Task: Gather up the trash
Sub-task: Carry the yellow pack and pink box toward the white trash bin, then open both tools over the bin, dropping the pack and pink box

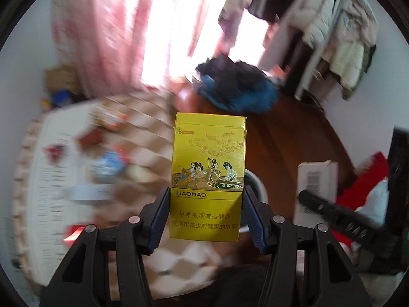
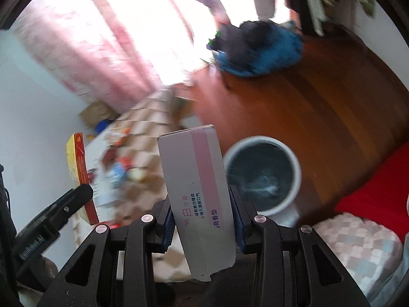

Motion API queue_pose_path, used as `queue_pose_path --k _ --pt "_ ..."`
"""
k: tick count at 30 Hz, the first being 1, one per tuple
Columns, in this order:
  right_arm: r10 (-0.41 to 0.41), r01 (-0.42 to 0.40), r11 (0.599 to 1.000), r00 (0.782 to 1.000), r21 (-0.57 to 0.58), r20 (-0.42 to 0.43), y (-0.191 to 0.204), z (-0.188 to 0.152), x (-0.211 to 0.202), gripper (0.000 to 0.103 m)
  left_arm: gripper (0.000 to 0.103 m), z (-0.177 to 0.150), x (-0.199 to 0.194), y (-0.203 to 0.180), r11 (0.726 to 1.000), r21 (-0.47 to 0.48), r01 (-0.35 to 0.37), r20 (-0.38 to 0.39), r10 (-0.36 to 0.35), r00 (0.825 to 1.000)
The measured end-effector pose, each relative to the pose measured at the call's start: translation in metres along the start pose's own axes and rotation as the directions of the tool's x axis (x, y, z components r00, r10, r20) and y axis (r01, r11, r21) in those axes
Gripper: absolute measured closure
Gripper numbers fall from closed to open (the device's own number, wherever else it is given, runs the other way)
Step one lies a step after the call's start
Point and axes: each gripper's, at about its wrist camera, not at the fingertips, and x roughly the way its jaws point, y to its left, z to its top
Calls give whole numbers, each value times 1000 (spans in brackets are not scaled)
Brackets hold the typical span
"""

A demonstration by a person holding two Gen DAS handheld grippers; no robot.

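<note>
Yellow cardboard fills the middle of the left wrist view: the left gripper [image 1: 206, 217] has its two fingers closed on the lower sides of a yellow cigarette pack [image 1: 207, 176], which stands upright between the blue pads. In the right wrist view, the right gripper [image 2: 203, 220] is clamped in the same way on a grey and pink toothpaste box [image 2: 198, 194], and this box leans a little to the left. Both pieces of trash are held in the air, above the edge of a table with a checked cloth [image 2: 150, 117] where other small litter lies blurred. The white bin [image 2: 263, 174] stands on the wooden floor [image 2: 319, 107], near and to the right of the toothpaste box; in the left view only a part of its rim shows behind the pack. I judge that the picking is done and the carrying step is in hand. The next move probably calls for bringing each gripper over the bin mouth and then opening the fingers, one after the other, so that nothing falls beside the rim.
</note>
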Motion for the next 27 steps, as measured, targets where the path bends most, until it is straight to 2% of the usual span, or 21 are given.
queue_pose_path --k 3,6,10,14,15,16,17,18,19,20,22,24,27 --pt "-28 32 997 998 67 -57 -55 14 37 64 51 15 67 -25 998 -16 55 -115 -57 992" --pt "-19 37 990 992 139 -125 -105 23 80 64 50 21 152 -38 993 -51 111 -281 -121 952" --pt "-15 52 979 982 196 -190 -146 29 132 64 50 21 232 -45 993 -84 89 -414 -116 903" --pt "-7 67 970 968 235 -249 -175 30 183 63 49 21 280 -41 995 -94 39 -476 -80 876" --pt "9 58 969 963 239 -268 -180 30 197 63 38 20 287 -41 994 -101 34 -481 -78 873" --pt "20 52 967 960 250 -278 -182 30 208 63 18 19 293 -42 996 -93 17 -484 -60 873" --pt "27 50 965 958 258 -287 -186 29 216 62 11 19 294 -43 997 -81 1 -483 -41 875" --pt "23 58 965 953 256 -304 -190 29 224 50 7 21 295 -43 997 -71 -12 -478 -23 878" --pt "18 66 964 950 257 -312 -194 28 231 40 7 17 295 -44 998 -60 -25 -471 -6 882" --pt "15 72 962 949 262 -315 -196 26 234 24 7 17 294 -46 998 -48 -38 -465 11 885" --pt "1 85 964 948 253 -319 -196 25 239 20 7 14 292 -47 997 -15 -77 -436 62 898" --pt "-41 122 967 942 224 -334 -191 19 241 3 7 13 285 -49 994 19 -111 -402 109 909" --pt "-137 201 967 929 159 -343 -185 10 240 0 7 8 275 -53 981 86 -173 -353 192 916"
